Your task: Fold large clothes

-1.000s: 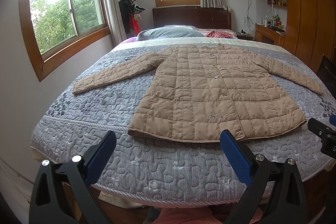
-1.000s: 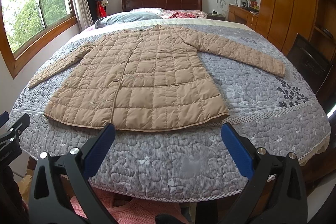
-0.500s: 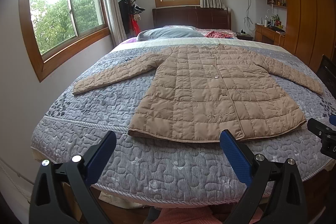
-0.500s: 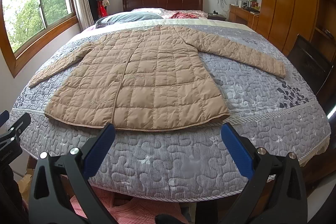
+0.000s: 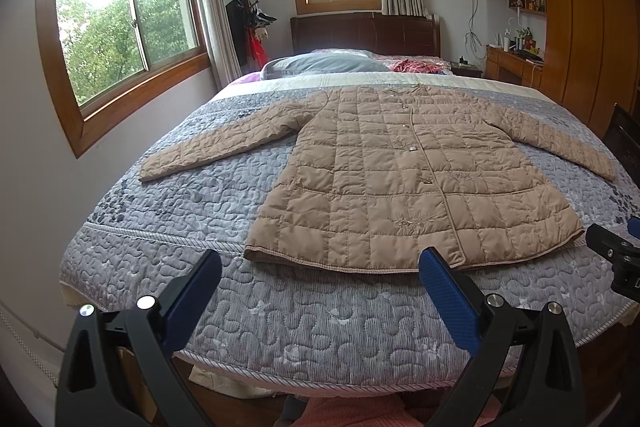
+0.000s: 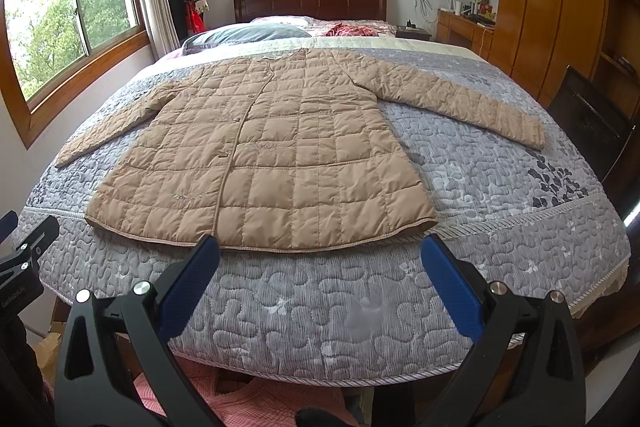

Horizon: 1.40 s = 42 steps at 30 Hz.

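Both grippers hang back at the foot of the bed [image 5: 280,327], and nothing is in hand. The left gripper [image 5: 320,279] has its blue fingers [image 5: 448,303] spread wide over bare quilt, short of the hem; the right gripper [image 6: 320,267] is spread just as wide and empty too, its left fingertip level with the hem's edge. My read: this is the line-up before a first grab, with each gripper covering its own half of the garment.

The coat [image 5: 400,187] lies flat, front up, in the middle of the bed, hem toward the grippers and collar toward the pillow [image 5: 320,65]. It is tan, quilted in squares, long-bodied, closed down the front with small buttons showing. Its 2 sleeves are laid out and angled away from the body, the left sleeve [image 5: 220,147] reaching toward the window side, the right sleeve [image 6: 460,103] toward the wardrobe side. Spread like that, each sleeve looks ready to be folded across the body. No fold is made yet.
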Each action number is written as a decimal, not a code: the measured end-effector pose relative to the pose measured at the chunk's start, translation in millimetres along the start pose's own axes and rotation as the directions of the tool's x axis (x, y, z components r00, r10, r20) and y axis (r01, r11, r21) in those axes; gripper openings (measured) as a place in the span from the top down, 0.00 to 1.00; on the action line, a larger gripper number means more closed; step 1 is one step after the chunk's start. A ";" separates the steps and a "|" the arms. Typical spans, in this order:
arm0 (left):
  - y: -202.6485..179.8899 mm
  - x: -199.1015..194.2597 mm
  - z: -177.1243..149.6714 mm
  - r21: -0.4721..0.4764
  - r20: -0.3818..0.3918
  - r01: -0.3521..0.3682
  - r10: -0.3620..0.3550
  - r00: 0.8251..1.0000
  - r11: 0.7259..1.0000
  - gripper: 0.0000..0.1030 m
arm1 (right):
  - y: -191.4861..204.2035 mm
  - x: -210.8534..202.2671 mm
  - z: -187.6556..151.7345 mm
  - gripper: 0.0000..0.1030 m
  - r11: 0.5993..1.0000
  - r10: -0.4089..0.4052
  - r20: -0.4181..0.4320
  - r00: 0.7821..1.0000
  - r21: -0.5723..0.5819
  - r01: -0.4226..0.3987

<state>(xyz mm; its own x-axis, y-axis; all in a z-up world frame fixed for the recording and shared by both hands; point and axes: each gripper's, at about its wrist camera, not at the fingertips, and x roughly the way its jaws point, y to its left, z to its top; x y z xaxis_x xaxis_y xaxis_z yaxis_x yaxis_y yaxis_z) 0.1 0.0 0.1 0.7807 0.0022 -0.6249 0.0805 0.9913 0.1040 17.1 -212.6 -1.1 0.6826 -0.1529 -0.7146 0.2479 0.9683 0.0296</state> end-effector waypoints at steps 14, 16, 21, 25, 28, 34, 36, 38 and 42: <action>0.6 0.3 0.3 0.001 0.000 -0.001 0.001 1.000 1.000 0.04 | -0.5 -0.7 2.2 0.03 1.000 0.004 0.000 1.000 0.000 -0.004; 0.6 0.2 0.2 0.002 0.001 -0.001 0.001 1.000 1.000 0.04 | -0.3 -0.6 2.4 0.03 1.000 0.003 0.001 1.000 0.000 -0.003; 2.5 1.4 7.0 0.005 0.002 -0.003 0.003 1.000 1.000 0.04 | -1.0 1.3 6.3 0.03 1.000 0.006 0.006 1.000 0.001 -0.006; 2.0 11.8 12.2 0.012 -0.003 -0.007 0.007 1.000 1.000 0.04 | -4.6 9.0 15.4 0.03 1.000 0.011 0.008 1.000 0.004 -0.011; -3.0 21.9 19.4 0.036 -0.018 0.014 -0.013 1.000 0.999 0.04 | -15.5 20.9 27.5 0.03 1.000 0.003 0.002 1.000 0.009 -0.003; -13.6 84.8 52.6 0.037 -0.186 0.206 -0.195 0.963 0.978 0.04 | -90.1 57.2 66.2 0.03 0.988 0.027 -0.017 0.999 0.153 -0.024; -28.5 113.7 70.0 0.065 -0.255 0.246 -0.223 0.941 0.967 0.04 | -125.5 67.0 78.7 0.03 0.976 0.016 0.012 1.000 0.217 -0.018; -44.6 137.0 84.1 0.097 -0.297 0.276 -0.237 0.925 0.956 0.04 | -166.0 78.2 93.8 0.03 0.964 0.004 0.038 0.999 0.267 -0.014; -89.6 187.9 126.2 0.162 -0.367 0.351 -0.274 0.889 0.922 0.04 | -243.4 107.6 119.5 0.03 0.930 -0.063 -0.027 0.998 0.361 0.068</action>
<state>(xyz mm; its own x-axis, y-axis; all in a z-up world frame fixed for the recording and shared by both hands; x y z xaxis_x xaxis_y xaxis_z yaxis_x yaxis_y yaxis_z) 217.8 -105.0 -29.0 0.4448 -0.2215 -0.8678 0.4484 0.8938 0.0016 112.4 -488.4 -1.6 0.6472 -0.2081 -0.7334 0.5252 0.8190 0.2311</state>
